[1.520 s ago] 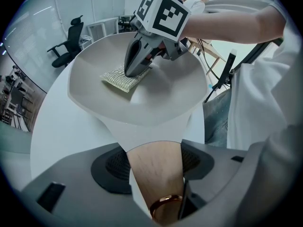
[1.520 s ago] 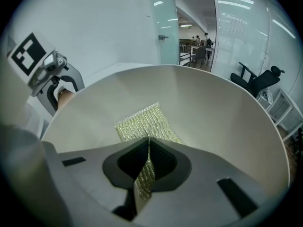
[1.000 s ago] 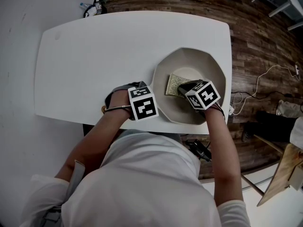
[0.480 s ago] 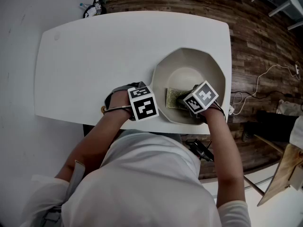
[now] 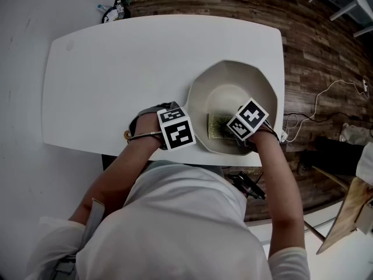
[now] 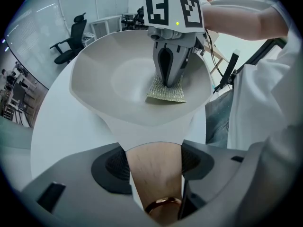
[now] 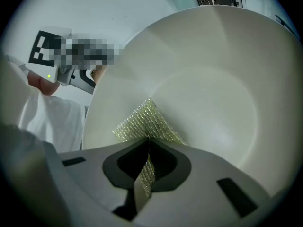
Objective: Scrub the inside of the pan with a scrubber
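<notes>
A wide cream pan with a faceted rim (image 5: 233, 65) sits on a white, round-cornered tabletop (image 5: 116, 69). Nearly all the bare tabletop lies to the pan's left, and the pan's near edge almost reaches the side where the person stands. Beyond and to the right of the pan is a dark wooden plank floor (image 5: 315, 39).

The pan's tan wooden handle (image 6: 151, 179) sticks out from the pan's near-left side. It ends in a copper-coloured ring (image 6: 163, 204). The left tool (image 6: 154, 163) is closed on this handle, with one pad pressed against each side of the wood. Its marker cube stands just left of the pan's rim.

Inside the pan, a square yellow-green mesh scrubber (image 7: 142, 121) lies on the sloping inner wall. It is on the side nearest the person, between the flat bottom and the rim. The right tool (image 7: 146, 155) reaches down into the pan from the near-right side. Its jaws are drawn almost together, pinching a fold of the scrubber between them. The rest of the mesh fans out flat against the pan's wall ahead of the jaws. The flat bottom of the pan, past the scrubber, is bare and pale.
</notes>
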### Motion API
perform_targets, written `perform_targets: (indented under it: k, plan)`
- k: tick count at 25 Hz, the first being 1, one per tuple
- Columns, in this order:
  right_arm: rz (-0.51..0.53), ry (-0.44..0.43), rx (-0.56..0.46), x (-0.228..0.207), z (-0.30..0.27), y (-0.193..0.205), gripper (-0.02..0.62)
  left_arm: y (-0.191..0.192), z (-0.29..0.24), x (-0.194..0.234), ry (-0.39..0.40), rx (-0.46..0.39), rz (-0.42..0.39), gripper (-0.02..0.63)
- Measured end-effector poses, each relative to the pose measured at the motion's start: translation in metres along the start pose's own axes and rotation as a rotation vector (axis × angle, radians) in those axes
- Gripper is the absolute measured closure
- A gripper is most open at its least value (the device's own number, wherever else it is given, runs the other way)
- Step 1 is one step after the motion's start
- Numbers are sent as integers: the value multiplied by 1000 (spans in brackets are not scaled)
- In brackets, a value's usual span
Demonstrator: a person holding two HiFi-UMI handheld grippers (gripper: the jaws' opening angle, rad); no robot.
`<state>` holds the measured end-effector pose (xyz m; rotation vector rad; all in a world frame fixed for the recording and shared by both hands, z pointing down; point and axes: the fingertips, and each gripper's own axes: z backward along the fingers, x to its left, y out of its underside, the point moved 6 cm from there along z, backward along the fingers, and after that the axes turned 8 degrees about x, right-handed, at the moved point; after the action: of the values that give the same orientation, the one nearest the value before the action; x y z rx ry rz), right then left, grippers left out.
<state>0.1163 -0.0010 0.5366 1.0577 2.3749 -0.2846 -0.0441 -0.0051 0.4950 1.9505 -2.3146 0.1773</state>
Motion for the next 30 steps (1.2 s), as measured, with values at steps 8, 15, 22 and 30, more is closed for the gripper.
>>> perform_targets:
  k: [8,15,22,30]
  plan:
    - [-1,41,87,-8,6,16,569,-1,0,2,4,-4,6,341]
    - [-10,84,142,-16,11,30,569,-2,0,2,7,-9,10,341]
    - [-23,151,240,-23,16,33,569,-2,0,3,12,-13,9,341]
    - [36,331,334,-38,27,33,569,-3,0,3,11,-14,4,341]
